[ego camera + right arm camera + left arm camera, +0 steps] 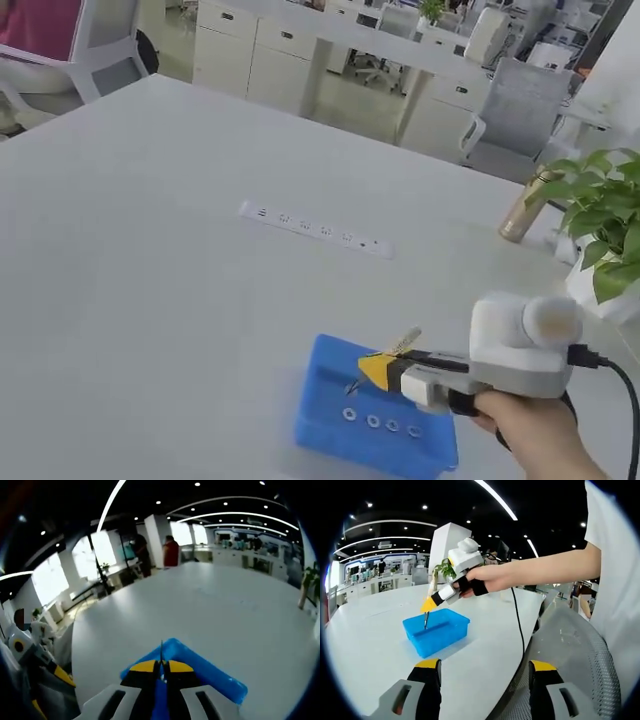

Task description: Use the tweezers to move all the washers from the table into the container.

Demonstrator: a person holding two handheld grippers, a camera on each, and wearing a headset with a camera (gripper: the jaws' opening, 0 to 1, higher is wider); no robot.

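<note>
Left tool (485, 667): jaws stand wide apart with nothing between them; it hangs low at the near edge of the bench (365, 645), beside a grey mesh chair (580, 660).
Right tool (375, 372): clamped on the tweezers (351, 386), held by a hand (530, 430) above the near side of the bench.
Tweezers: point down into the blue container (306, 418); whether a washer sits in the tips is too small to tell.
Washers (373, 421): four lie in a row on the container floor, near its front wall.
Done: judging by that row, most of the transfer is finished.
Left: likely little or nothing; every washer I can find lies inside the container, and the tweezers may be making a last drop.
Container label: plain blue plastic, no brand or writing to read.
Power strip (315, 228): white, flat on the bench mid-way back; its markings are too small to read.
Far edge: a gold bottle (525, 208) and a leafy plant (600, 220), no legible label.
</note>
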